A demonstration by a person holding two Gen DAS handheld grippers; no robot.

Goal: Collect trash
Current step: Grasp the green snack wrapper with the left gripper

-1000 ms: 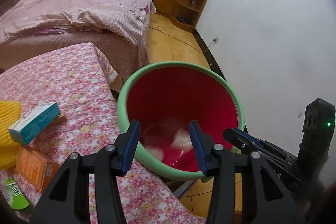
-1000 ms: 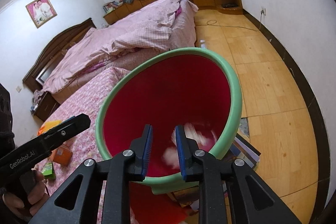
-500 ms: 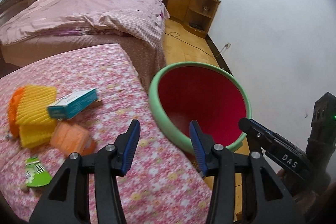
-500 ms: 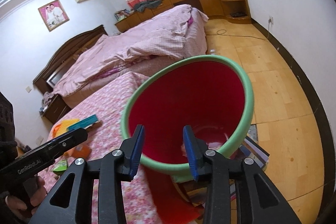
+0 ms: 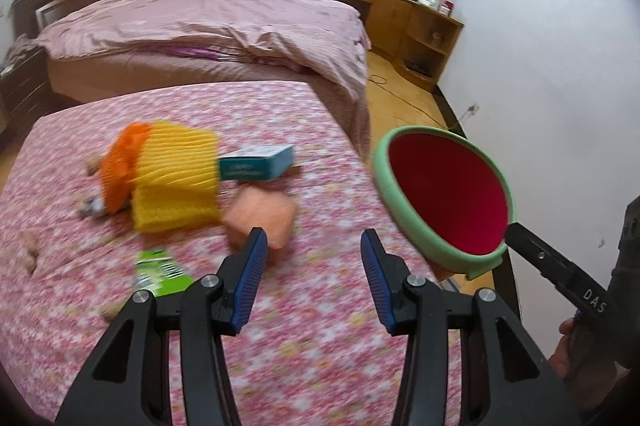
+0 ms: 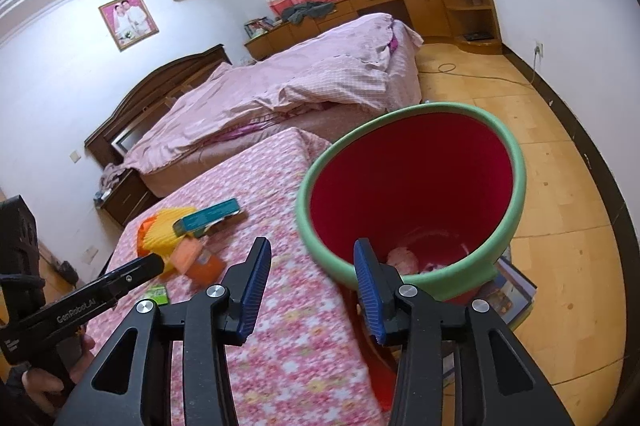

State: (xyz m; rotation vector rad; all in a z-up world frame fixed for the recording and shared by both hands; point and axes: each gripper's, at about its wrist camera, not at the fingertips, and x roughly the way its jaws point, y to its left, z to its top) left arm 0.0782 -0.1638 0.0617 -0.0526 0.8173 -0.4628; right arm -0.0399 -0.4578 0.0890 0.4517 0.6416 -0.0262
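**Both grippers empty, next piece of trash to be picked**

The left gripper (image 5: pixel 310 268) is held spread, nothing between its blue pads, above the floral cover (image 5: pixel 304 162). The right gripper (image 6: pixel 308 276) is also parted and empty; its jaws have just been opening, and nothing is seen between them. The red bin (image 6: pixel 412 186) with its green rim is found just past the bed's edge, pale scraps lying at its bottom.

Trash left on the cover: an orange box (image 5: pixel 262 216) nearest the left pads, a green wrapper (image 5: pixel 160 272), a teal carton (image 5: pixel 256 164), and a yellow-orange ribbed piece (image 5: pixel 172 170).

The orange box is judged the likely next pick. It is best approached from above, pads set across its narrow sides and closed squarely.

Against the earlier frames, the left view is swung from the bin's mouth onto the litter; the right pads, nearly together then, are now wide.
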